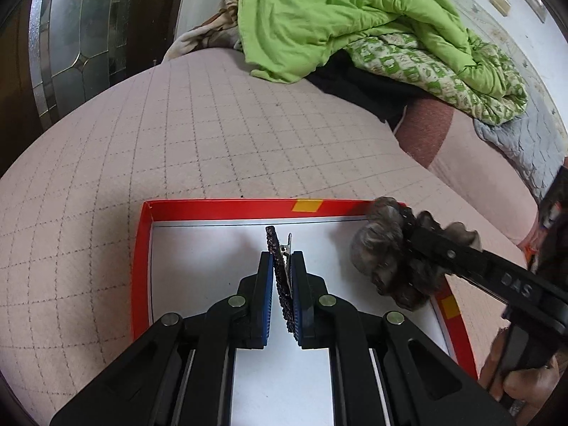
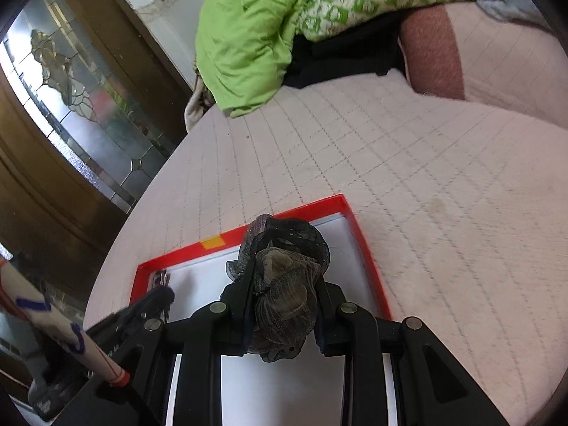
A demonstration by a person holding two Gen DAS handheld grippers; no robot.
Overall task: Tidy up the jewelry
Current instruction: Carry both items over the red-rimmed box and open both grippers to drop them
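Note:
A shallow red-rimmed box (image 1: 227, 209) with a white floor lies on the pink quilted bed; it also shows in the right wrist view (image 2: 305, 213). My left gripper (image 1: 283, 259) is shut on a dark beaded hair clip (image 1: 273, 245) and holds it upright over the box floor. My right gripper (image 2: 284, 269) is shut on a grey-brown mesh scrunchie (image 2: 284, 284) above the box's right side. In the left wrist view the scrunchie (image 1: 380, 245) and right gripper (image 1: 411, 227) hang over the box's far right corner. The left gripper's tip (image 2: 163, 293) shows at the box's left end.
A green quilt (image 1: 340, 17) and black cloth (image 1: 358, 85) are heaped at the far end of the bed. A wooden door with leaded glass (image 1: 78, 46) stands on the left. The pink bed cover (image 2: 426, 184) spreads around the box.

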